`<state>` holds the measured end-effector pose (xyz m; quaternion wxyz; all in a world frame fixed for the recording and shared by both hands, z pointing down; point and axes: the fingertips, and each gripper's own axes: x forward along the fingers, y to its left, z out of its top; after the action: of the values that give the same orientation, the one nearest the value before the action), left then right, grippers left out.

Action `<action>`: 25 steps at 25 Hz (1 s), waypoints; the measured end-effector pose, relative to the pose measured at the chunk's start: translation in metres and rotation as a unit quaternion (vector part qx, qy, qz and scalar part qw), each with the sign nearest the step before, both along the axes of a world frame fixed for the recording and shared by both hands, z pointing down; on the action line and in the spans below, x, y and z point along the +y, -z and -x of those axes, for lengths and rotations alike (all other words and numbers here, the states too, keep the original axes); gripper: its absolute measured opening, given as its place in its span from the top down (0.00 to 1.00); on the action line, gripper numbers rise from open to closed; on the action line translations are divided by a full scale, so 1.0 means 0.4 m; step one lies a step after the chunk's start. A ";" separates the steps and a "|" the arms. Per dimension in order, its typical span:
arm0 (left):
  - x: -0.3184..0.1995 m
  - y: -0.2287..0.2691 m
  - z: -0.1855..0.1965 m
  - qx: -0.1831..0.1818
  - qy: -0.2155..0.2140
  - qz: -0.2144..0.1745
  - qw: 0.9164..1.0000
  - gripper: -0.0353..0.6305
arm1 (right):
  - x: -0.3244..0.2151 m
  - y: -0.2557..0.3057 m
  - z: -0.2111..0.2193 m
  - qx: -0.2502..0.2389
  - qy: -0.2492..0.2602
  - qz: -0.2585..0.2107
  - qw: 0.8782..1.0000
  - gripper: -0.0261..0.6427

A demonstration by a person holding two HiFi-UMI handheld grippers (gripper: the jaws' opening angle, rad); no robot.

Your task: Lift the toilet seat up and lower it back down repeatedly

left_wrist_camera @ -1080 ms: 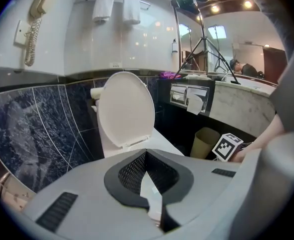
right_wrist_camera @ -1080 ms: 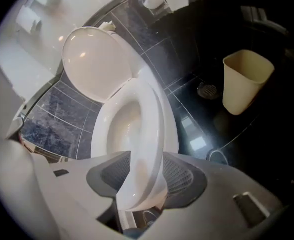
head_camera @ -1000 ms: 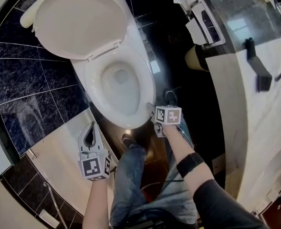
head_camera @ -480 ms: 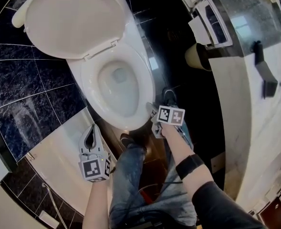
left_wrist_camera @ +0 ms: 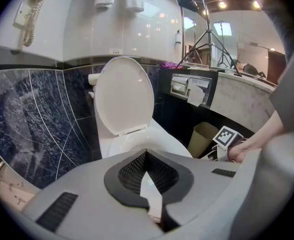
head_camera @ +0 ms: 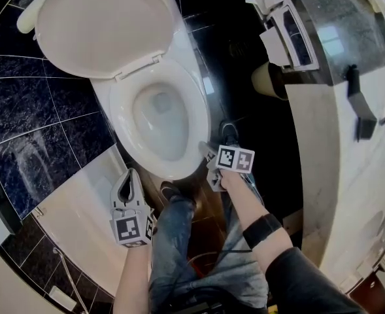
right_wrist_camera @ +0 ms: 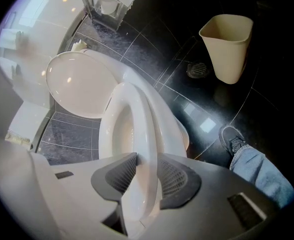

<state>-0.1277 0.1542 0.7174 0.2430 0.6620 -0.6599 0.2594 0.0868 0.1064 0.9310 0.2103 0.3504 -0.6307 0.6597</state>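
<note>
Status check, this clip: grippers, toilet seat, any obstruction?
Right gripper just closing on toilet seat, front rim. Left gripper shut, empty, off to the side. Seat down, lid up. Nothing seen blocking the lift.

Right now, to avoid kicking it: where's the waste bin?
Right gripper view, upper right: the waste bin stands beside a floor drain, right of the toilet.

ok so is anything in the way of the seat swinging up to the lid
Nothing visible: the right gripper has just been closing its fingers on the front of the toilet seat, and the lid already stands up.
</note>
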 end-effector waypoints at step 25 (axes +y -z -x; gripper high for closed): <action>0.186 -0.005 -0.159 0.102 0.069 0.148 0.981 0.95 | -0.176 0.492 0.068 -0.047 0.004 0.013 0.999 0.74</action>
<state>-0.0639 0.2287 0.7193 0.4219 0.5944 -0.6302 0.2673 0.0595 0.0360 0.7340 0.1879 0.3138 -0.6327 0.6826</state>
